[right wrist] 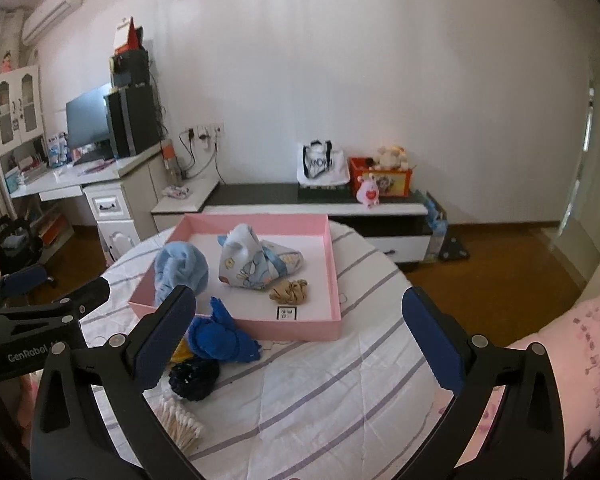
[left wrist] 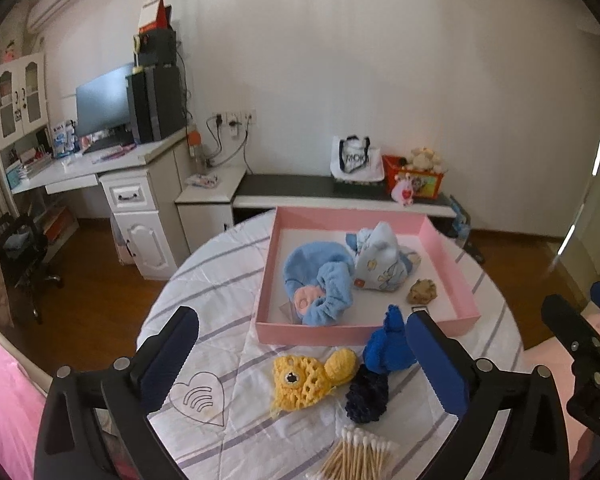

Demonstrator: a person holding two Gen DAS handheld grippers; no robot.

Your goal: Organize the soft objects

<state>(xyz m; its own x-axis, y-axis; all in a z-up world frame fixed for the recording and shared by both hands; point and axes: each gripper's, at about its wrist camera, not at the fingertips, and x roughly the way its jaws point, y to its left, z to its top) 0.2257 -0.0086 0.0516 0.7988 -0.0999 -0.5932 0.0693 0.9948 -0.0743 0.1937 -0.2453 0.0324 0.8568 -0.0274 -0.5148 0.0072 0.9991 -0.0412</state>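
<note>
On the round counter (left wrist: 228, 280), covered by a white cloth with lilac stripes, sits a shallow pink tray (left wrist: 364, 330) with a white floor. Inside it, toward the left, lies a fluffy light-blue towel cap (left wrist: 316, 276) with a pink patch; just beside it, touching, is a pale-blue printed fabric bundle (left wrist: 382, 264), and near the tray's front right lies a tan scrunchie (left wrist: 421, 292), apart from the bundle. Outside the tray, against its front wall, a royal-blue knitted piece (left wrist: 386, 346) rests on the cloth; a yellow crocheted toy (left wrist: 300, 380) with a dark eye lies just left of it, and a dark navy scrunchie (left wrist: 367, 398) touches both from the front. A heap of cotton swabs (left wrist: 360, 458) lies nearest the cameras. The left claw (left wrist: 300, 364) stands wide open above this cluster, its blue-padded fingers (left wrist: 168, 360) well apart and gripping nothing. The right claw (right wrist: 300, 336) is likewise spread wide and empty, hovering over bare cloth to the right of the pile, with the tray ahead of it; the left claw's black frame shows at the left edge of the right wrist view. Behind the counter, a low black-topped cabinet (left wrist: 300, 186) carries a white tote bag (left wrist: 356, 160) and an orange box (left wrist: 414, 182) of plush toys, and a white desk (left wrist: 100, 160) holds a monitor (left wrist: 104, 102).
</note>
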